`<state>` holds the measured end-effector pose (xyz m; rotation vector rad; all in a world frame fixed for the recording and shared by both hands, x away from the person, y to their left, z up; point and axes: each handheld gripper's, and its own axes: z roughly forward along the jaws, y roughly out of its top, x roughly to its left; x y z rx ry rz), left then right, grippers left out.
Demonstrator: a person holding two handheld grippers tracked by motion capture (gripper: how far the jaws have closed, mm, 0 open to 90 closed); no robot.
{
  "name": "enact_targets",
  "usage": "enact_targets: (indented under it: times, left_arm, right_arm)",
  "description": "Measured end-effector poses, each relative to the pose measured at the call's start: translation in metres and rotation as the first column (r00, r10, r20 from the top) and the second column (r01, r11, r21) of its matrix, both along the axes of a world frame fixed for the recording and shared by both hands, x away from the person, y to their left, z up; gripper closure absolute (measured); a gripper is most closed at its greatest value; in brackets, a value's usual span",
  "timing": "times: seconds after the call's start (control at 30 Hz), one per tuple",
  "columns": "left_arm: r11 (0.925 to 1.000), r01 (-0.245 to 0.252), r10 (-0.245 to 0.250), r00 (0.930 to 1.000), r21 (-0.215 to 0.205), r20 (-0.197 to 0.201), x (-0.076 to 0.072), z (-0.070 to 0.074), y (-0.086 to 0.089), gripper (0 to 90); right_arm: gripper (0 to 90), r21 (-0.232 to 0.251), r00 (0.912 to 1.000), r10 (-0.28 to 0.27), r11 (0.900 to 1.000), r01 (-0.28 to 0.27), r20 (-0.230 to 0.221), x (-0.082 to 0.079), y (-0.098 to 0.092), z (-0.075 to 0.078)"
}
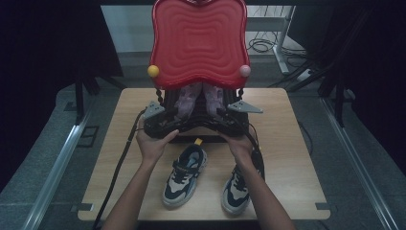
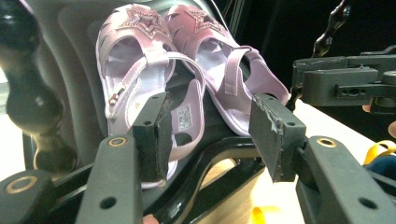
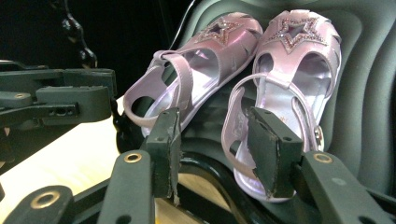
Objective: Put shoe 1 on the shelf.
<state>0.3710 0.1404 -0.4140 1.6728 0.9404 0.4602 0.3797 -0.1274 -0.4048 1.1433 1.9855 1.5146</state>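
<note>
Standing wide with nothing between their jaws, the left gripper (image 1: pixel 168 115) and right gripper (image 1: pixel 225 115) faced the pink sandals (image 1: pixel 200 98) at twelve o'clock, leaning on the shoe rack (image 1: pixel 198 45).

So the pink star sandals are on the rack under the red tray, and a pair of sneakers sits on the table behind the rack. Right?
Not quite. The sneakers sit on the table in front of the rack, on the person's side, as the high view shows. The pink star sandals do rest on the rack under the red tray.
</note>
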Motion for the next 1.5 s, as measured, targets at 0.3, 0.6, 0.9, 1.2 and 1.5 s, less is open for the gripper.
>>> enact_targets:
  times: [0.3, 0.6, 0.9, 1.2, 1.5]
  left_arm:
    - [0.9999, 0.012, -0.012, 0.9998, 0.004, -0.018, -0.013, -0.002, 0.008, 50.2]
    - [0.9993, 0.035, -0.034, 0.9973, 0.011, -0.066, -0.025, -0.012, 0.020, 50.8]
    - [0.9987, 0.051, -0.051, 0.9951, 0.005, -0.084, -0.045, -0.018, 0.032, 50.8]
    - [0.9981, 0.061, -0.061, 0.9927, -0.001, -0.104, -0.062, -0.027, 0.044, 51.1]
    - [0.9982, 0.059, -0.060, 0.9911, -0.010, -0.118, -0.077, -0.036, 0.055, 51.6]
  right_arm:
    - [54.2, 0.005, 0.9996, 0.029, 1.000, -0.029, 0.005, -0.015, -0.013, 0.000]
    - [53.2, 0.009, 0.9983, 0.058, 0.998, -0.058, -0.008, -0.032, -0.026, -0.006]
    - [53.1, 0.046, 0.9985, 0.054, 0.997, -0.054, -0.001, -0.049, -0.044, -0.011]
    - [52.3, 0.041, 0.9975, 0.069, 0.997, -0.068, -0.017, -0.067, -0.065, -0.019]
    - [52.4, 0.025, 0.9971, 0.075, 0.997, -0.074, -0.017, -0.085, -0.083, -0.026]
